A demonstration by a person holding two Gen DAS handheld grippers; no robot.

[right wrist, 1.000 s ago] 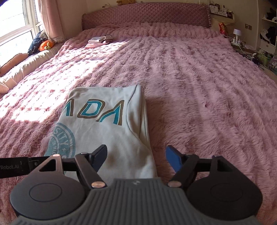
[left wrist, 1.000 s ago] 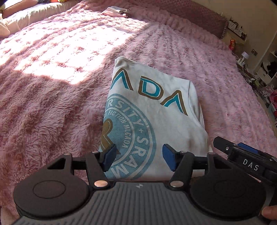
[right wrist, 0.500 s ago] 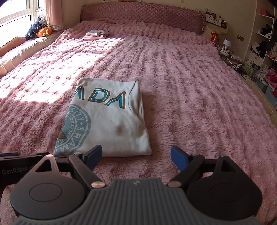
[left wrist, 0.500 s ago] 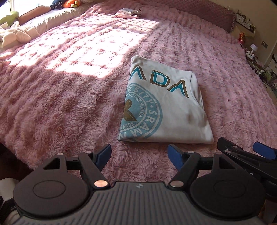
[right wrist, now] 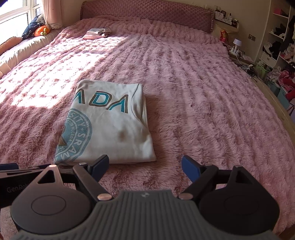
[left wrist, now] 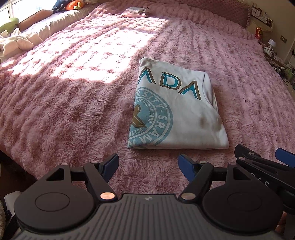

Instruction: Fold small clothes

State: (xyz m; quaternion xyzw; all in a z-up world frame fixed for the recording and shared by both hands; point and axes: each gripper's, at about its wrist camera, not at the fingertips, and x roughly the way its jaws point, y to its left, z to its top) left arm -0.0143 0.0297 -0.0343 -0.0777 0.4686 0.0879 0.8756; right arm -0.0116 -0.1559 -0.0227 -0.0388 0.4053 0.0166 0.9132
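Observation:
A folded white T-shirt (left wrist: 177, 112) with teal and brown lettering and a round teal print lies flat on the pink fluffy bedspread (left wrist: 73, 103). My left gripper (left wrist: 148, 166) hovers just short of the shirt's near edge, open, with only bedspread between its blue pads. In the right wrist view the same shirt (right wrist: 110, 125) lies ahead and to the left. My right gripper (right wrist: 144, 167) is open too, back from the shirt's near right corner, nothing between its fingers. The right gripper's fingers (left wrist: 284, 157) show at the right edge of the left wrist view.
A small pile of folded pink and grey clothes (right wrist: 97, 33) sits far back near the quilted headboard (right wrist: 147, 13). Cushions and soft toys (left wrist: 16, 42) line the window side on the left. Shelves and clutter (right wrist: 278, 61) stand beyond the bed's right edge.
Both grippers have drawn back and up from the shirt, which earlier lay right between and under their fingers. The left jaws stand wider. The shirt has not moved.

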